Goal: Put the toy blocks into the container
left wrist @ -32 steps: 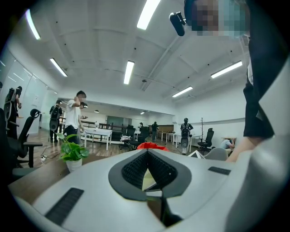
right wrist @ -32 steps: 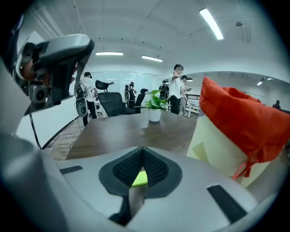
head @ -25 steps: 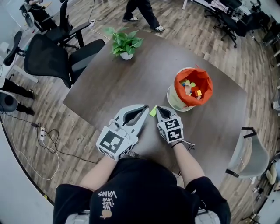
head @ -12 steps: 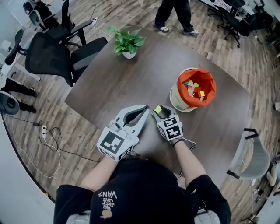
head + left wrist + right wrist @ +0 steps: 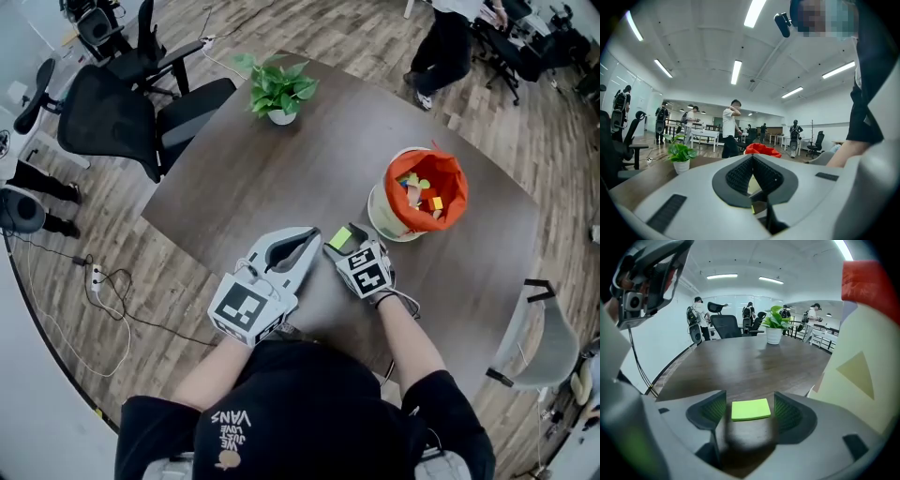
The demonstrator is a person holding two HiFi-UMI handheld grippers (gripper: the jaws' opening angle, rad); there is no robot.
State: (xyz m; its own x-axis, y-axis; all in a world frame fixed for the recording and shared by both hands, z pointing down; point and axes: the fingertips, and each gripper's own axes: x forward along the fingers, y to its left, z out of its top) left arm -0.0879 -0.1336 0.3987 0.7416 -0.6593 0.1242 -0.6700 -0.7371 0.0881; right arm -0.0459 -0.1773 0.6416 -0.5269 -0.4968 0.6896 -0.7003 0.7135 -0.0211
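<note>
Item: green block (image 5: 750,409) — flat, probably light, stiff; take by side edges. Jaws of right gripper (image 5: 751,404) just opened, straddling it — left gripper (image 5: 752,159) closed, empty.

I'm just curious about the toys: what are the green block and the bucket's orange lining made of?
Green block: probably foam or painted wood; matt, even colour, rounded corners, no shine. Orange lining: likely a thin plastic bag or fabric; it crumples in loose folds.
</note>
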